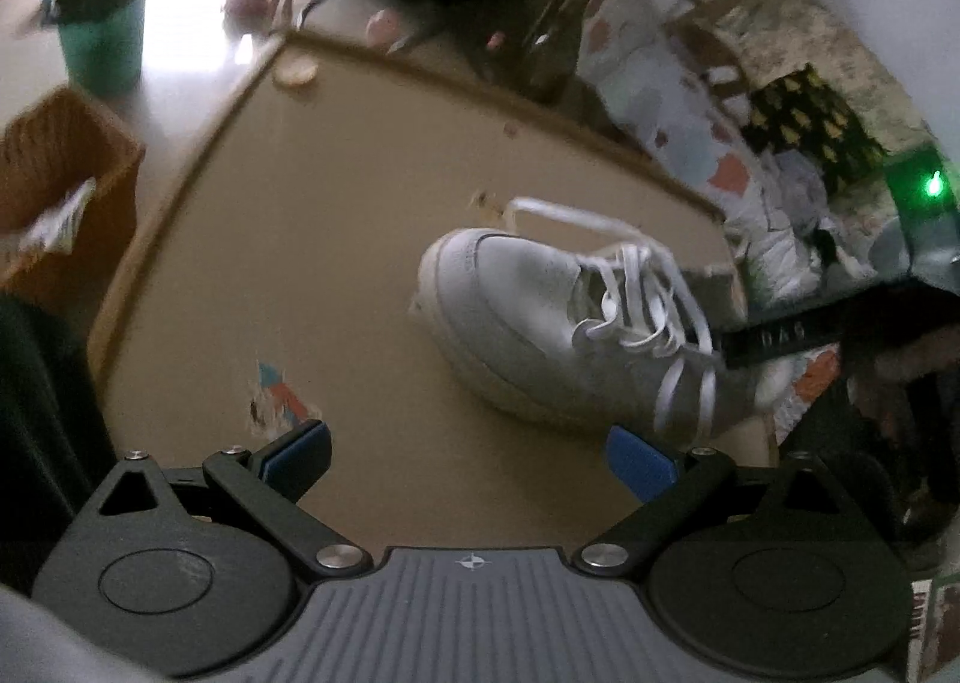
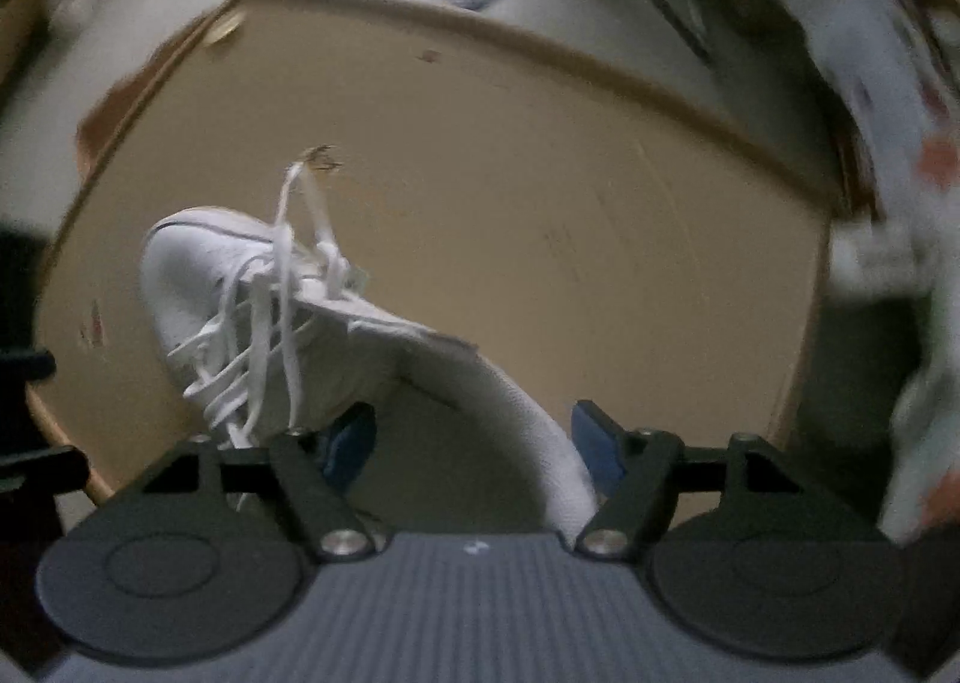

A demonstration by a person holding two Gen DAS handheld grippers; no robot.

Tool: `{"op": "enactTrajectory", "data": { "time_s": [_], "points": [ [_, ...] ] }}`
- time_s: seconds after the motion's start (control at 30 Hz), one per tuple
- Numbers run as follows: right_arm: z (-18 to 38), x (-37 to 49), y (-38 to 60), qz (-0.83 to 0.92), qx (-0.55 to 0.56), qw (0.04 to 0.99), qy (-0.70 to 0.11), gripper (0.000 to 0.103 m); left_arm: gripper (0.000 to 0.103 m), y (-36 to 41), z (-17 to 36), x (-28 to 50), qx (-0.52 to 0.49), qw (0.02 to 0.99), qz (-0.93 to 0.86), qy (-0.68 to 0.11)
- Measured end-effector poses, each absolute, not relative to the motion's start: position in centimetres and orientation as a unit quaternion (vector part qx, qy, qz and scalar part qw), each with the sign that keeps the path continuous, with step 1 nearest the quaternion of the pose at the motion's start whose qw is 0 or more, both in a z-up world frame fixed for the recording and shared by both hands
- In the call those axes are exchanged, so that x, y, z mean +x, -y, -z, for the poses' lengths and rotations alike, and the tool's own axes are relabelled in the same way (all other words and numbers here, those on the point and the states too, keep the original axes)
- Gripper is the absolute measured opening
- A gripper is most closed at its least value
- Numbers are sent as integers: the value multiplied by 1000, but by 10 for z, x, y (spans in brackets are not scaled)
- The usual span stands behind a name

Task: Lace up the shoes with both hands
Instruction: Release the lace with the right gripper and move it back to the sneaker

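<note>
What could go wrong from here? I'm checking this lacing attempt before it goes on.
1. The right gripper stands open astride the white sneaker's heel collar; closing may pinch the shoe, not a lace.
2. The laces lie loose and tangled, easy to snag.
3. The sneaker sits near the table edge and could be nudged off.

Letters "DAS" on black strap (image 1: pixel 780 338)

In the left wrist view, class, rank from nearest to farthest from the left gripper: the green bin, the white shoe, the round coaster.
1. white shoe, just ahead, right of centre.
2. round coaster, table's far corner.
3. green bin, on the floor beyond, upper left.
</note>
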State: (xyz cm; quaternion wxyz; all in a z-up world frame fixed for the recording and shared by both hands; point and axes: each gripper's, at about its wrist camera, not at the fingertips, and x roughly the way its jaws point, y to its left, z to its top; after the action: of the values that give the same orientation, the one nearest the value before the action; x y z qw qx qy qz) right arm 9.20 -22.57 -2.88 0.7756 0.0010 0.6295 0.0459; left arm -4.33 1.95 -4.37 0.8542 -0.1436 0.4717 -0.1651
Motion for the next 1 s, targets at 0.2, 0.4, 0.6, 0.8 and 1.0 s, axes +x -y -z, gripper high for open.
{"op": "enactTrajectory", "data": {
  "time_s": [0.2,0.4,0.6,0.8,1.0],
  "points": [
    [34,49,247,23,160,767,-622,76,99,-12,26,-55,-108,868,205,-439],
    [35,20,264,61,282,754,-590,77,99,4,15,-65,-75,877,250,-404],
    [43,9,263,80,362,737,-566,77,99,12,13,-67,-53,885,245,-391],
    [43,36,240,53,305,768,-560,77,93,2,10,-64,-53,895,238,-374],
    [26,37,232,1,133,820,-557,75,63,15,12,-61,-22,885,281,-370]
  ]
}}
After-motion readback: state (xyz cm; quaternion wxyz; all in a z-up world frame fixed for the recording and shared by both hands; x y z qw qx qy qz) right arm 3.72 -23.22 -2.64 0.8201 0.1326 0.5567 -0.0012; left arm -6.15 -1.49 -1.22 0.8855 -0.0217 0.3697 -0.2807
